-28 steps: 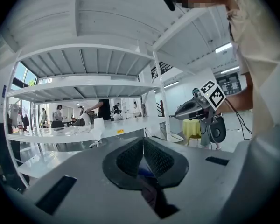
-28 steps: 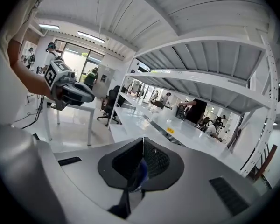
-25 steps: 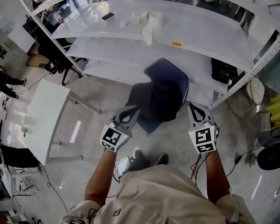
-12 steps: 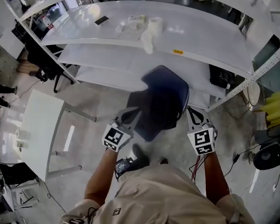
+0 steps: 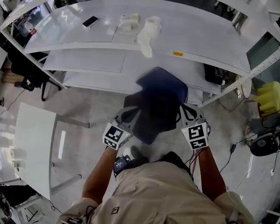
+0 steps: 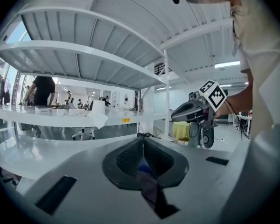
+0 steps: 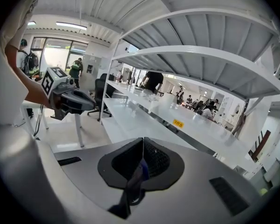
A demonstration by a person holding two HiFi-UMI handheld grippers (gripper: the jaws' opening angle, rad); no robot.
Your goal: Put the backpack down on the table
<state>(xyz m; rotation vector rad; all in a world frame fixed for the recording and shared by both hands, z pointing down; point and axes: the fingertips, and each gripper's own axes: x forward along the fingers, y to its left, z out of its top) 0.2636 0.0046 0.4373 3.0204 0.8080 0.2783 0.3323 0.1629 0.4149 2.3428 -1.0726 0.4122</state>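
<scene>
Both left tool [image 5: 129, 115] and right tool [image 5: 186, 112] closed on backpack [image 5: 159, 101], shelving [image 5: 84, 59] ahead, paper roll [image 5: 152, 25] atop

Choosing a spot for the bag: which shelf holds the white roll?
The top shelf, with the yellow label on its front edge; the roll stands there, not lower down.

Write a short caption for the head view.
A dark blue backpack hangs between the left claw and right claw, both shut on it, before white shelving.

yellow label [image 5: 177, 53] on shelf [image 5: 214, 36] edge, print too small to read
</scene>
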